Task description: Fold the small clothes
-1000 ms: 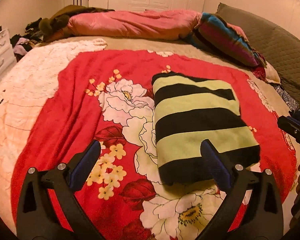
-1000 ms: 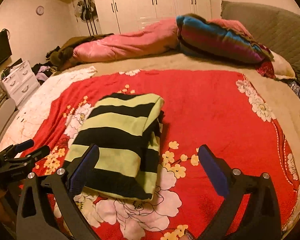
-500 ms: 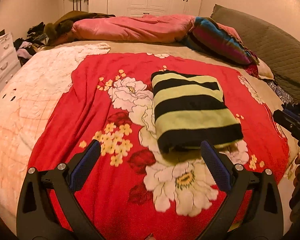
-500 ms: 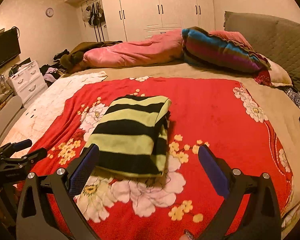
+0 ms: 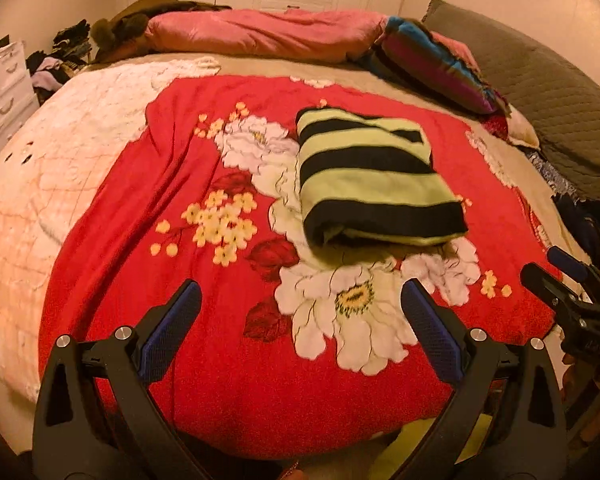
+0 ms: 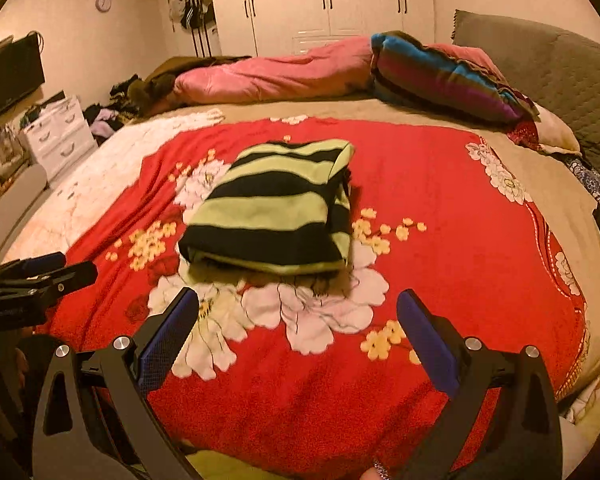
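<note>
A folded black and pale-green striped garment (image 5: pixel 370 178) (image 6: pixel 276 212) lies on a red floral blanket (image 5: pixel 148 216) (image 6: pixel 452 216) spread over the bed. My left gripper (image 5: pixel 300 308) hangs open near the bed's front edge, well short of the garment, nothing between its blue-padded fingers. My right gripper (image 6: pixel 298 312) is likewise open and empty, just in front of the garment's near folded edge. The right gripper also shows at the right edge of the left wrist view, and the left gripper at the left edge of the right wrist view.
A pink duvet (image 6: pixel 276 76) and a striped pillow (image 6: pixel 444 76) lie at the head of the bed. A grey quilted headboard (image 5: pixel 548 92) is on the right. White drawers (image 6: pixel 60 136) and piled clothes stand at the left, white wardrobes (image 6: pixel 324 4) behind.
Both grippers have drawn back from the garment toward the bed's front edge, staying open. The folded garment rests where it was.
</note>
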Demonstrator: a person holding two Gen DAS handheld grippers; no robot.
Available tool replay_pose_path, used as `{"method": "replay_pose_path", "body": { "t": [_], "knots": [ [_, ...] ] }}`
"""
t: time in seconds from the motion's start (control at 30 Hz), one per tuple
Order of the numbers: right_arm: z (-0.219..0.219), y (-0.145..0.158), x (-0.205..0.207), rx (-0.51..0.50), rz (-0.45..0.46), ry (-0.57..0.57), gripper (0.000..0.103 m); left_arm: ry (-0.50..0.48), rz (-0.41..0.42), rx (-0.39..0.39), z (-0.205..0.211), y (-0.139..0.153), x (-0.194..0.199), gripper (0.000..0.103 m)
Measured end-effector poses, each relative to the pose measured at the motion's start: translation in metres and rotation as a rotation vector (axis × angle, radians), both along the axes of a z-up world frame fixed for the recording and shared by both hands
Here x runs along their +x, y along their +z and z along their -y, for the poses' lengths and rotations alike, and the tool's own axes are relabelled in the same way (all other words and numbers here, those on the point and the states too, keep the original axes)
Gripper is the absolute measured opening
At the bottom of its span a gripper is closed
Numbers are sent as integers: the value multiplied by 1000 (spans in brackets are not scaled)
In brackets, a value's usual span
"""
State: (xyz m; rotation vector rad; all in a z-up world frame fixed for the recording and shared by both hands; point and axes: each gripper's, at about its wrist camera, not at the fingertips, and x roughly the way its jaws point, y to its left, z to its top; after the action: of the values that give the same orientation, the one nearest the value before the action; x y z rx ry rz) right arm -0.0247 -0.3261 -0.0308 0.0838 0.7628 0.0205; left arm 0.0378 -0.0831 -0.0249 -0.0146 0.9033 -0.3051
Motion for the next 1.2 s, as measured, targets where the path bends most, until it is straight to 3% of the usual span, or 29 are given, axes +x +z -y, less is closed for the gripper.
{"method": "replay_pose_path", "body": {
  "t": [0.5,1.2],
  "knots": [
    [-3,-5,4,12,-24,5,99,42,-31,5,-4,-8,4,94],
    [-4,-4,3,5,-21,0,99,51,-14,35,-3,-5,4,94]
  ]
}}
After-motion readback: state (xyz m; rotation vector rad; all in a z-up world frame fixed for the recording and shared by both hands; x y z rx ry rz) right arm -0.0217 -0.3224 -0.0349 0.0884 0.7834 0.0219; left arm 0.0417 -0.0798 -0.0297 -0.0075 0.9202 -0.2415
